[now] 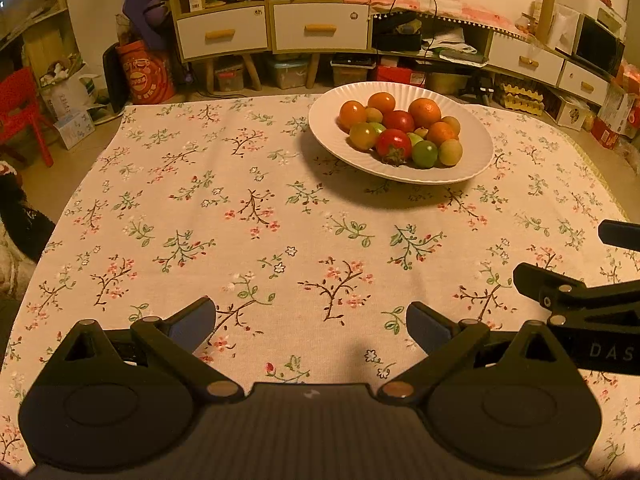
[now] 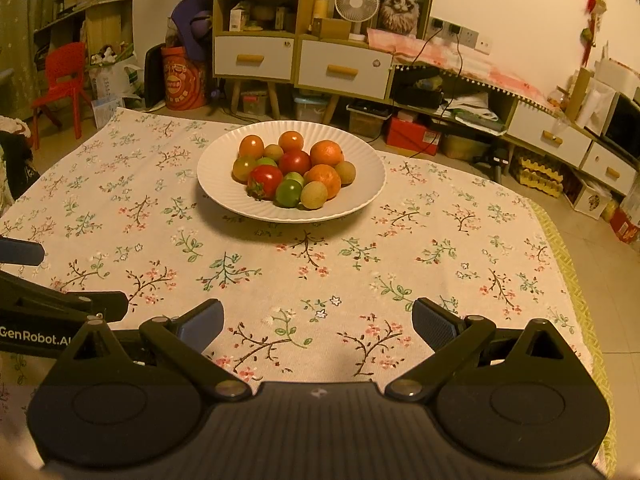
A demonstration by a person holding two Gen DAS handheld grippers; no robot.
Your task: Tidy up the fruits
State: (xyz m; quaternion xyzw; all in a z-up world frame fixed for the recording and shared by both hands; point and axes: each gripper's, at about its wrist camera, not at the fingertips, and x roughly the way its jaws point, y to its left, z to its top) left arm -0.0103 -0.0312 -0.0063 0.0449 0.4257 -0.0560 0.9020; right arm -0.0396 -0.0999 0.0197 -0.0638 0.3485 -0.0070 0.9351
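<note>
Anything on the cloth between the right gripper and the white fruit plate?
No: only bare floral tablecloth lies between the right gripper and the white ribbed plate, per the right wrist view.

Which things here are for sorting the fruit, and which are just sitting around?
For the job:
- white plate
- fruits piled on it
- left tongs, open
- right tongs, open

Just lying about:
- flowered tablecloth
- red chair
- small fan
- drawer cabinets
</note>
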